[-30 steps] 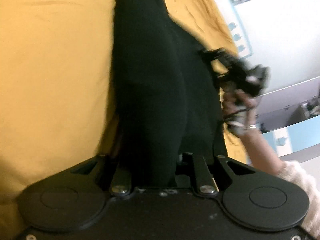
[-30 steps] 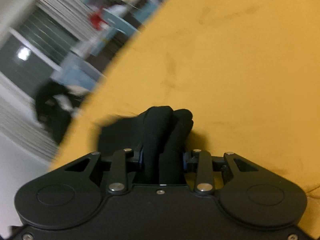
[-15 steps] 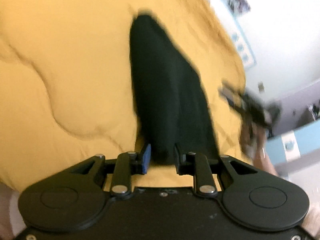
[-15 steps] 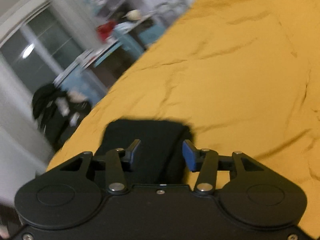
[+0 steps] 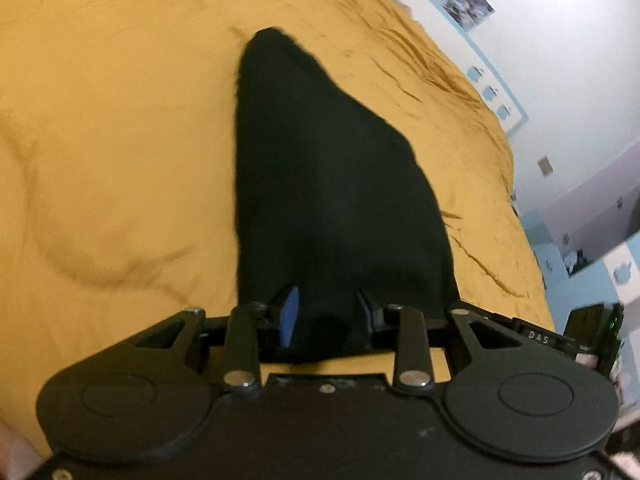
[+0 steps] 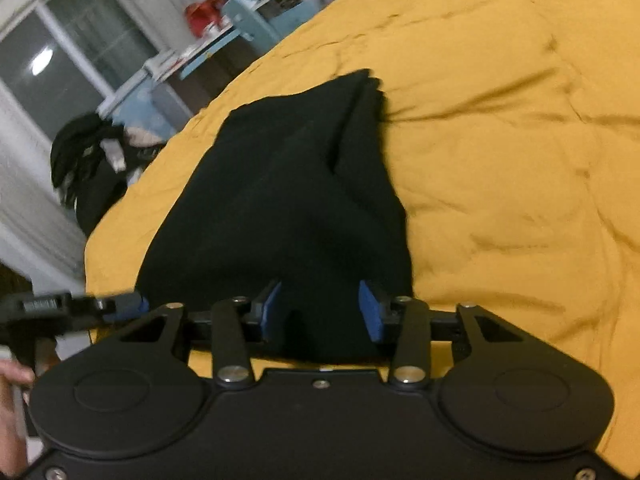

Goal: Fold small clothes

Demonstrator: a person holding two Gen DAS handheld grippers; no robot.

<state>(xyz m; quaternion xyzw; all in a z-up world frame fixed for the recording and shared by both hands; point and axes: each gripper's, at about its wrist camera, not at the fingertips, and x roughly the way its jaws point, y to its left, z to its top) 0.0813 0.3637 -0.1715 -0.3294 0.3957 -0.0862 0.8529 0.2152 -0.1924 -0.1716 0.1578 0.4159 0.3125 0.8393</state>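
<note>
Garment: a black piece of clothing (image 5: 320, 184) lies spread on the yellow bedspread (image 5: 120, 140), folded into a tapering shape whose narrow end points away from both cameras
Garment, right view: the same black cloth (image 6: 280, 208) shows a raised fold line running from its far tip toward the tongs; its left side lies near the bed's left edge
Left tongs (image 5: 326, 314): released, the blue pads standing apart with the near hem of the black cloth between them; whether either pad touches the cloth cannot be told
Right tongs (image 6: 320, 312): released, blue pads wide apart on either side of the near hem, the cloth bunched low between them
Neighbouring tool: in the right view the tip of the left tongs, blue pad showing, appears at the left beside the garment's near left corner; in the left view part of the right tool shows at the far right, past the bed's edge
Hand: a bit of skin (image 6: 10, 384) shows at the lower left of the right view, gripping the other tool's handle
Bed: wrinkled and quilted, its far edge meets a white wall (image 5: 580, 40) with a blue border
Room: a window (image 6: 60, 60) and cluttered blue shelves (image 6: 248, 20) stand beyond the bed's left edge; a dark heap (image 6: 88, 160) lies beside that edge
</note>
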